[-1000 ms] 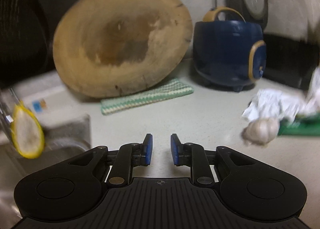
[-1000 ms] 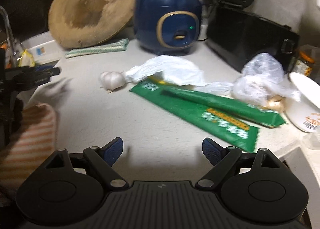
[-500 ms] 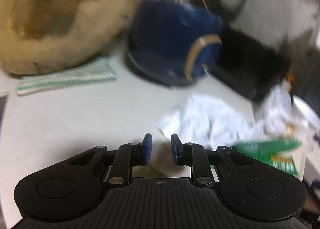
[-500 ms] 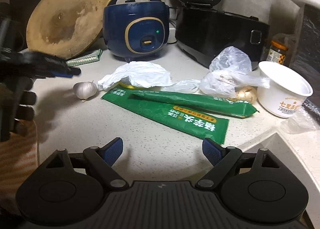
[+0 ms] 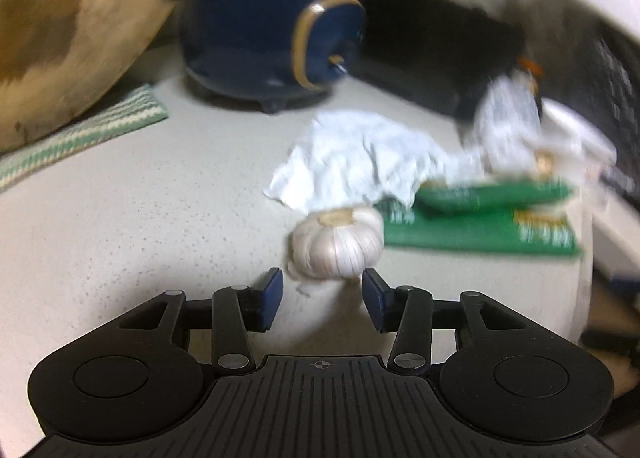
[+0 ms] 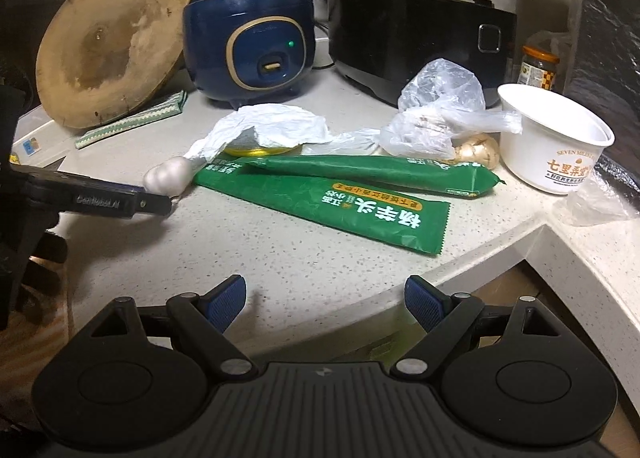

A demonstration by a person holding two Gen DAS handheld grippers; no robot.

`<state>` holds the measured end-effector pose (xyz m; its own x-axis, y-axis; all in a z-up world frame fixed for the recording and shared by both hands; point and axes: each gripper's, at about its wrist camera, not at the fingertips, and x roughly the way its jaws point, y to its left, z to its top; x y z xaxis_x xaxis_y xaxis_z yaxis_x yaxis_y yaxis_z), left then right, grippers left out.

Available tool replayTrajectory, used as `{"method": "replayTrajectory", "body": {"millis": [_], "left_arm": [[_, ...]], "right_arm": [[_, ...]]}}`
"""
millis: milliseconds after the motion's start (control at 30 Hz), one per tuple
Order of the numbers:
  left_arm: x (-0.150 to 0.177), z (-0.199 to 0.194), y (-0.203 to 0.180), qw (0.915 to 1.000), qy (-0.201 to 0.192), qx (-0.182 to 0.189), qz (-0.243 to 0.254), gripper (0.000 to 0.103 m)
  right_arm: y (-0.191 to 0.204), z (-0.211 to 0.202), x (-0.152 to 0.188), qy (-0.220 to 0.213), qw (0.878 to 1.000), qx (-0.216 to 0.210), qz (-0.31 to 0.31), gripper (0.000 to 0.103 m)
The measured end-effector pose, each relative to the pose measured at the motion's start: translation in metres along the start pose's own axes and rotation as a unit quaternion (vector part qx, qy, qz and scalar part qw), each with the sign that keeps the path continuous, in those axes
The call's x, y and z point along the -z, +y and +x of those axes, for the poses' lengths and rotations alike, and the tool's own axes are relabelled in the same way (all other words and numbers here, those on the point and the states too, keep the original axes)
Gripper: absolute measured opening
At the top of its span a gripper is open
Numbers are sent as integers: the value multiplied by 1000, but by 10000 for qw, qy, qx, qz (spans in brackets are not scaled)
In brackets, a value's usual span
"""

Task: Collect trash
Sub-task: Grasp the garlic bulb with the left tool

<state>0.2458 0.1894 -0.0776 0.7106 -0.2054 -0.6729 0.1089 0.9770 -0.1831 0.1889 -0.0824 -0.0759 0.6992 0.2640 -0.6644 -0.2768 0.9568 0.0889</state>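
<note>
A white garlic bulb [image 5: 338, 244] lies on the speckled counter [image 5: 160, 218], just ahead of my left gripper [image 5: 322, 292]. Its jaws are opening and stand either side of the bulb's near edge without pressing on it. Behind the bulb lie a crumpled white wrapper [image 5: 360, 162] and flat green packets [image 5: 480, 226]. In the right wrist view the garlic bulb [image 6: 168, 176] sits at the tip of the left gripper [image 6: 156, 204], beside the white wrapper [image 6: 272, 126] and the green packets [image 6: 352, 198]. My right gripper [image 6: 326, 300] hangs open above the counter's front edge with nothing between its fingers.
A clear plastic bag [image 6: 436, 114], a ginger piece [image 6: 478, 148] and a white paper bowl [image 6: 554, 138] stand to the right. At the back are a blue rice cooker [image 6: 248, 38], a black appliance [image 6: 420, 38], a round wooden board [image 6: 108, 46] and a striped cloth [image 6: 132, 120].
My left gripper swung right from the wooden board to the garlic bulb and its jaws spread apart. The right gripper drifted slightly and stayed open.
</note>
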Motion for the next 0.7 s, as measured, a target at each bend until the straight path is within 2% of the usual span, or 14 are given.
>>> {"method": "replayTrajectory", "body": {"millis": [67, 233, 300, 333, 467, 567, 700], "left_arm": [[-6, -3, 3, 9992, -159, 189, -309, 48], [-17, -5, -5, 9988, -301, 269, -271, 49], [-20, 2, -8, 9996, -231, 69, -163, 50], [-22, 6, -9, 9997, -207, -10, -120, 56], [-28, 22, -9, 9997, -186, -81, -107, 61], [-30, 35, -9, 9997, -2, -222, -60, 61], [-30, 40, -5, 9996, -34, -199, -216, 61]], "right_arm": [[2, 0, -1, 7, 10000, 5, -40, 87], [2, -3, -3, -22, 9999, 55, -83, 87], [0, -4, -3, -19, 10000, 76, -50, 87], [-2, -2, -3, 5, 10000, 81, -32, 87], [-2, 2, -2, 96, 9999, 101, -4, 87], [2, 0, -1, 82, 9999, 94, -82, 87], [2, -1, 1, 87, 9998, 150, -101, 87]]}}
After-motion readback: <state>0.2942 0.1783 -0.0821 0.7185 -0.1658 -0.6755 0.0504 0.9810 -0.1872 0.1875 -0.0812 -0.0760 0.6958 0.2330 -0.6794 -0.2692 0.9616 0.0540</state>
